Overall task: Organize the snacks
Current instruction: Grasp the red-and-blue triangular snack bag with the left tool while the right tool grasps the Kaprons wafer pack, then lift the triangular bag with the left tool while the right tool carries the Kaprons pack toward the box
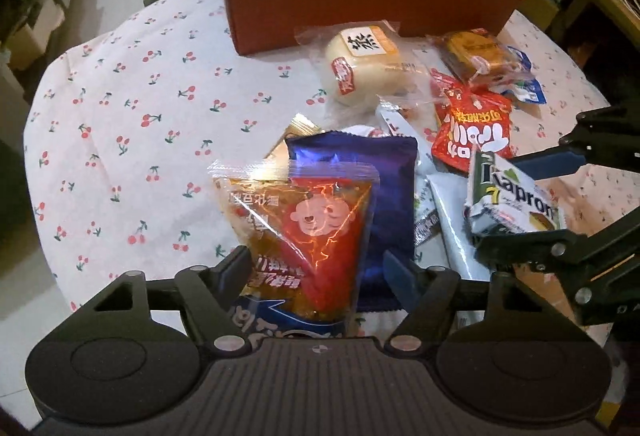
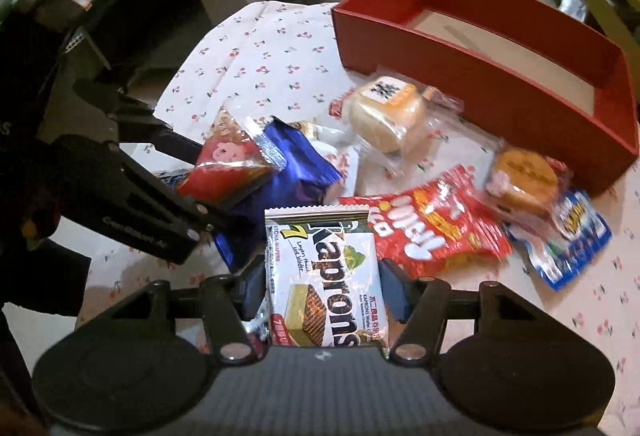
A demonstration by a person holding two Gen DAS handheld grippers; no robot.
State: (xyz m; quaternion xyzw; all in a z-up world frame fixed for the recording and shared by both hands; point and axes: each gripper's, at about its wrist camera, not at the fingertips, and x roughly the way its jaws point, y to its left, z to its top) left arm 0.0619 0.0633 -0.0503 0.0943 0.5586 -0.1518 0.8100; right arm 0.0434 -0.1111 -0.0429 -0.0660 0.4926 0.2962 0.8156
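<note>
Snack packets lie heaped on a cherry-print tablecloth [image 1: 140, 116]. My left gripper [image 1: 318, 262] points down over a clear packet with orange and red filling [image 1: 308, 228]. The packet sits between the jaws: the left pad meets its edge, and a strip of the dark blue packet [image 1: 384, 204] shows beside the right pad. The same gripper [image 2: 210, 183] and packet [image 2: 228, 172] appear in the right wrist view. My right gripper [image 2: 322, 286] is shut on a white Kaprons wafer packet [image 2: 324, 276], seen at the right of the left wrist view [image 1: 512, 204].
A red open box [image 1: 360, 4] [image 2: 480, 76] stands behind the heap with a bare cardboard floor. In front of it lie a wrapped pale bun [image 2: 384, 116], a red snack bag [image 2: 432, 232], an orange cake [image 2: 524, 180] and a blue-white packet [image 2: 572, 240]. Cluttered tables and boxes surround the table.
</note>
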